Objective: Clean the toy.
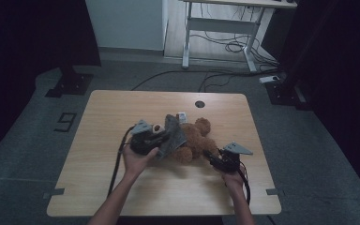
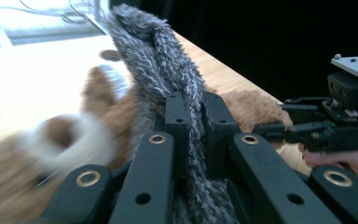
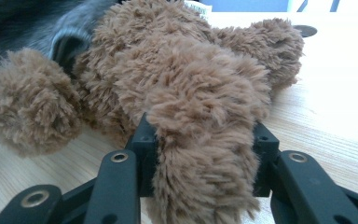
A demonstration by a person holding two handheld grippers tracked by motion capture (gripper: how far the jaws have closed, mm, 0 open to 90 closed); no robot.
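A brown teddy bear (image 1: 198, 140) lies on its back at the middle of the wooden table (image 1: 112, 112). A grey fuzzy cloth (image 1: 173, 136) stands over the bear's left side. My left gripper (image 1: 161, 137) is shut on this cloth (image 2: 168, 60), whose pile is squeezed between the jaws (image 2: 195, 112), and the blurred bear (image 2: 98, 102) lies behind. My right gripper (image 1: 209, 154) is shut on one of the bear's limbs (image 3: 205, 116), which bulges between its jaws (image 3: 203, 154). The right gripper (image 2: 279, 128) also appears at the right of the left gripper view, its tips at the bear's fur.
A round cable hole (image 1: 199, 104) sits near the table's far edge, with a small white tag (image 1: 182, 115) by the bear. Beyond the table stand a white desk frame (image 1: 187, 42) and floor cables (image 1: 215, 75). Bare wood surrounds the bear.
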